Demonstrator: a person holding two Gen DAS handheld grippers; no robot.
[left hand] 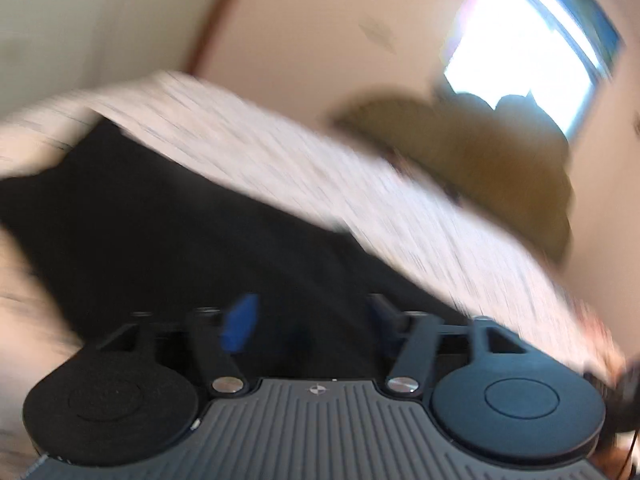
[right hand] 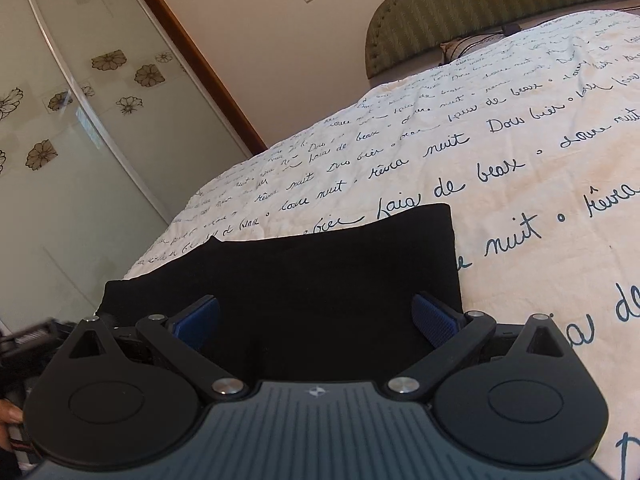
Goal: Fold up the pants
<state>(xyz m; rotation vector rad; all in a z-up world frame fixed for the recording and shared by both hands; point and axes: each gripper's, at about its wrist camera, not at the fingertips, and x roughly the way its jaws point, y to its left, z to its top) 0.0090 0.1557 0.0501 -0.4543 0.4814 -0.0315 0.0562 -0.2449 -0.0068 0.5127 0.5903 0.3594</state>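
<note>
The black pants (right hand: 304,276) lie folded into a flat dark block on the bed (right hand: 520,168), on its cream cover printed with dark script. In the right wrist view the right claw (right hand: 316,322) is spread wide — its blue pads (right hand: 434,322) stand well apart at about 9 and 3 o'clock over the near edge of the pants, gripping nothing. The left wrist view is badly blurred; the left claw (left hand: 308,320) also looks spread, with the pants (left hand: 168,232) ahead of it toward 11 o'clock. A green padded headboard (right hand: 480,4) sits at 1 o'clock — a flowered wardrobe door (right hand: 80,112) at 10.
</note>
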